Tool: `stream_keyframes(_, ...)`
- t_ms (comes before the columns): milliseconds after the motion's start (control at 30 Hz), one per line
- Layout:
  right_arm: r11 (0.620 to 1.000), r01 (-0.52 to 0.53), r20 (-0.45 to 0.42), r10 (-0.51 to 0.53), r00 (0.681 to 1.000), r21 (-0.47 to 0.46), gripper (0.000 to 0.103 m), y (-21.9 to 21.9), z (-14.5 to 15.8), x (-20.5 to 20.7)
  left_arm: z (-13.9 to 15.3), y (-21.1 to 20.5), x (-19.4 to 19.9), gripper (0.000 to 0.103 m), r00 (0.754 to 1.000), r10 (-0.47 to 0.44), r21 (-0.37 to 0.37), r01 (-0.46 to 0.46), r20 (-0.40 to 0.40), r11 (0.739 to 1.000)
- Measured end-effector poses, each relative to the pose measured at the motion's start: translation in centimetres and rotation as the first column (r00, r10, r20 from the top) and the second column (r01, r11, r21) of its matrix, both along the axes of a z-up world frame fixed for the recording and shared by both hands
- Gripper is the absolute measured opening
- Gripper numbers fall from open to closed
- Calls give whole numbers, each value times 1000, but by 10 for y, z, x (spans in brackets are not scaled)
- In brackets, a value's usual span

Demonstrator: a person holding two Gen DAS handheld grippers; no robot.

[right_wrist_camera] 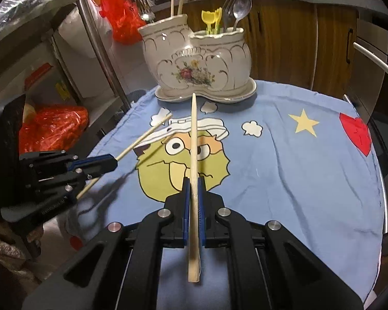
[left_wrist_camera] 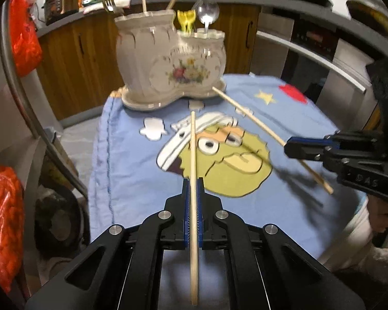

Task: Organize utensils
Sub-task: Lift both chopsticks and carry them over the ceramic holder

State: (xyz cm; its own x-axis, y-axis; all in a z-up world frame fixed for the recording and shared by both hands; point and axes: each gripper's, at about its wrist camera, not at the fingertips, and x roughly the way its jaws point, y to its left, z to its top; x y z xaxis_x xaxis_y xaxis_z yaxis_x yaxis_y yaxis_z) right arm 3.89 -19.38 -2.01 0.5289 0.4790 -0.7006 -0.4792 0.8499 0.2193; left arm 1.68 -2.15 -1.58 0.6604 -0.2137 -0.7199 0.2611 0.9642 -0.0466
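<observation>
Item 1: left tool, nearest the left wrist lens. Jaws narrow, clamped on a wooden chopstick. Stick runs lengthwise between the blue pads, one end trailing back under the lens, the other pointing ahead toward the holder.

Item 2: right tool, nearest the right wrist lens. Jaws narrow, clamped on a second chopstick, thick end back toward the lens, thin end forward and stopping short of the holder's saucer.

Item 3: ceramic holder, two joined pots on one saucer, standing at the far edge of the surface. Taller left pot holds two wooden sticks upright. Lower right pot holds yellow plastic forks, a metal fork and a spoon.

Item 4: blue cartoon cloth, covering the surface. Both sticks appear lifted clear of it, judging by the shadows.

Relation: holder lies straight ahead of both tools, well apart from the grip points. Long axes of both sticks already aim roughly at it. Left tool sits on the taller pot's side, so judged the nearer hand for that opening. Each stick probably needs tipping upright before it can drop in.
</observation>
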Motion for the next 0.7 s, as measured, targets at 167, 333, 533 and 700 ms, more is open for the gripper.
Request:
stream_keyframes(167, 999, -4, 29, 3, 1000, 39, 6, -8, 16, 1, 30, 14, -9, 5, 997, -20, -81, 27, 78, 996)
stream_keyframes(333, 997, 7, 94, -14, 995, 71, 6, -12, 42, 8, 69, 24, 0, 5, 981, 2, -105, 18, 192, 994)
stream_keyframes(533, 995, 21, 174, -38, 984, 100, 6, -14, 71, 23, 108, 31, 26, 5, 952, 30, -124, 8, 303, 992)
stream_keyframes(700, 994, 36, 221, -58, 973, 101, 6, -8, 91, 47, 132, 35, 61, 5, 926, 40, -156, 20, 376, 988)
